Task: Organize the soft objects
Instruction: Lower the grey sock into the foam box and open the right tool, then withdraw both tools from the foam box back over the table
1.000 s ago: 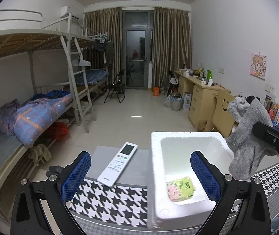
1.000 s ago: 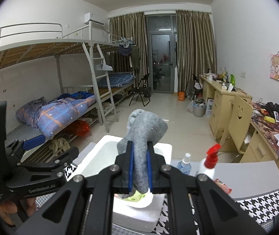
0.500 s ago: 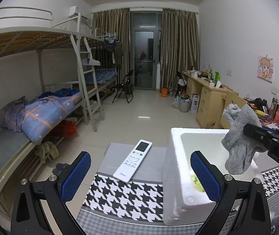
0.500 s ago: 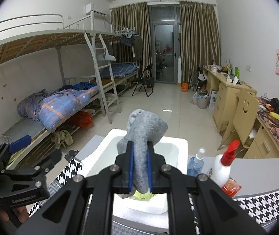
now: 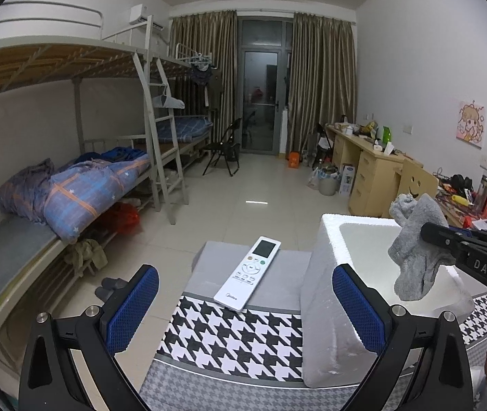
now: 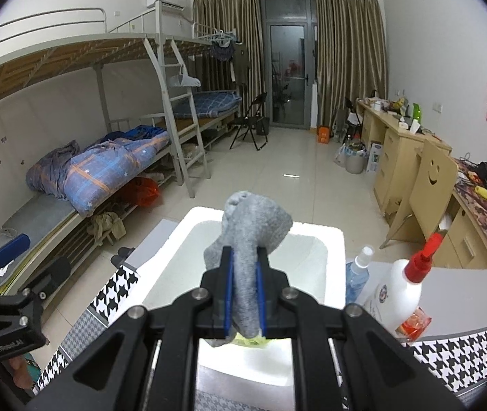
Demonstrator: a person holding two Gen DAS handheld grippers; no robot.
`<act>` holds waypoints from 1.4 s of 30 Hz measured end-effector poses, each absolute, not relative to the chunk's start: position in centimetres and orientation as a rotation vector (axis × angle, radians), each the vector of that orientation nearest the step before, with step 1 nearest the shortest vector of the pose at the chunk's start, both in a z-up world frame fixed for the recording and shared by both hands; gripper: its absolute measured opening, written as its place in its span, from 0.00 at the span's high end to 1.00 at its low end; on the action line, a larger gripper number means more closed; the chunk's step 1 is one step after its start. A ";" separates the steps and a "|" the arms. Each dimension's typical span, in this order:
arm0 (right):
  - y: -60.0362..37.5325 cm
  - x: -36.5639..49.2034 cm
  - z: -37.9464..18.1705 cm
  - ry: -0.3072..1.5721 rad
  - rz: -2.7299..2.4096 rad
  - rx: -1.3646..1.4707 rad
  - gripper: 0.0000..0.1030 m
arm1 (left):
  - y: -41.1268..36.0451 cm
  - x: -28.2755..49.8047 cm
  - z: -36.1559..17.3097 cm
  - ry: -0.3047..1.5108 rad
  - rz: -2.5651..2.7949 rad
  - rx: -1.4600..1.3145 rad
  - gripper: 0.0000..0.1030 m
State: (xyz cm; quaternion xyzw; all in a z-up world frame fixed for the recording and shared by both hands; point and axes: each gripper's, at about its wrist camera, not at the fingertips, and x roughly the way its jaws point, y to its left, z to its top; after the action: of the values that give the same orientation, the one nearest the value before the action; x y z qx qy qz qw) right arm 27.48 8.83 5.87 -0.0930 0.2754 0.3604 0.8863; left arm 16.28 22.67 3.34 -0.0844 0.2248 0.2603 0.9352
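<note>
Sock [image 6: 248,239], grey and bunched, is hanging pinched between the blue pads of the right claw [image 6: 245,299], which is gripping it tight around the middle. Its rounded end is sticking up past the pads, and its lower end is dangling over the open white foam box [image 5: 323,294]. A yellow-green item is peeking out under the sock inside the box, too hidden to make out. The box is sitting on the bench [image 5: 236,339], which is wearing a black-and-white houndstooth cover.

Just left of the box, a white remote control [image 5: 247,273] is lying flat on a grey strip at the far edge of the bench. To the right of the box, a small clear spray bottle [image 6: 358,274] and a white bottle with a red trigger top [image 6: 407,287] are standing side by side.

The left claw [image 5: 245,306] is standing wide with nothing between its pads, hovering near the close left corner of the bench. Its right pad is showing in front of the box's left wall.
</note>
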 end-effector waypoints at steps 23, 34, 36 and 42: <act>9.0 28.0 5.1 0.607 0.715 -0.200 0.30 | 22.2 16.3 3.4 0.466 0.513 -0.178 0.01; 7.2 26.6 6.1 0.576 0.721 -0.182 0.23 | 20.5 16.0 4.4 0.454 0.490 -0.162 0.01; 6.8 26.1 6.5 0.558 0.711 -0.175 0.18 | 19.9 15.6 4.6 0.446 0.493 -0.148 0.01; 5.5 24.4 7.1 0.515 0.714 -0.177 0.12 | 18.4 14.7 5.2 0.431 0.471 -0.133 0.01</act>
State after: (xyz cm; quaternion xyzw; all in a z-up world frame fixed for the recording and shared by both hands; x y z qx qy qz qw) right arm 24.40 5.46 7.12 -0.0854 0.2489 0.3451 0.9009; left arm 14.70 18.37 5.20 -0.0652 0.2117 0.2315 0.9473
